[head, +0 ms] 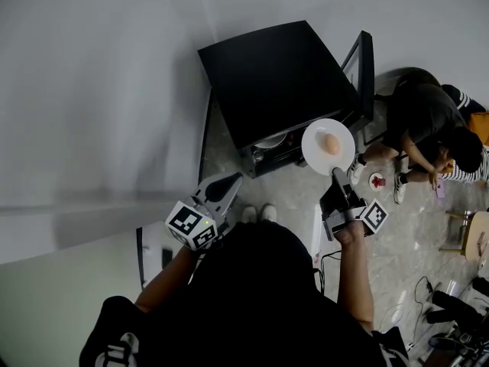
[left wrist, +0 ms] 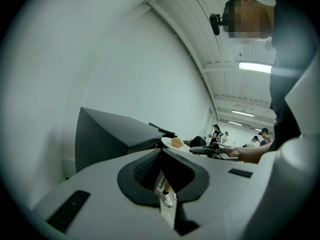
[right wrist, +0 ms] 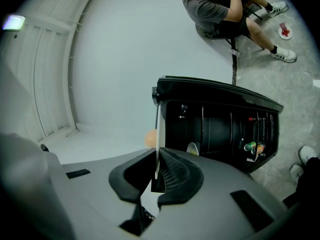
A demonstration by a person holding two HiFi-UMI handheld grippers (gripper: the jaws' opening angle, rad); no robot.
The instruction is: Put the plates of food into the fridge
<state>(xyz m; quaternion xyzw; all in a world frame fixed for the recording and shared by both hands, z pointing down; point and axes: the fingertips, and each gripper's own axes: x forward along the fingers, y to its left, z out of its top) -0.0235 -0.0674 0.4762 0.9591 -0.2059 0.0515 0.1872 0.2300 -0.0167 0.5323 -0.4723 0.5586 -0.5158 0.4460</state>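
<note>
A white plate point(head: 328, 145) carries a round tan piece of food point(head: 330, 143). My right gripper point(head: 336, 176) is shut on the plate's near rim and holds it just in front of the open black fridge point(head: 275, 79). In the right gripper view the plate point(right wrist: 157, 129) shows edge-on between the pads, with the food point(right wrist: 149, 138) peeking out on its left. Another plate point(right wrist: 193, 148) stands inside the fridge. My left gripper point(head: 228, 182) hovers left of the fridge front with its jaws together and nothing in them. From the left gripper view point(left wrist: 161, 154), the held plate point(left wrist: 169, 143) is ahead to the right.
The fridge door point(head: 363, 79) hangs open to the right, with cans point(right wrist: 252, 146) on its shelf. A person point(head: 428, 125) sits on the floor right of the door, beside a small dish point(head: 377, 180). Cables and gear point(head: 451, 312) lie at lower right. A white wall is on the left.
</note>
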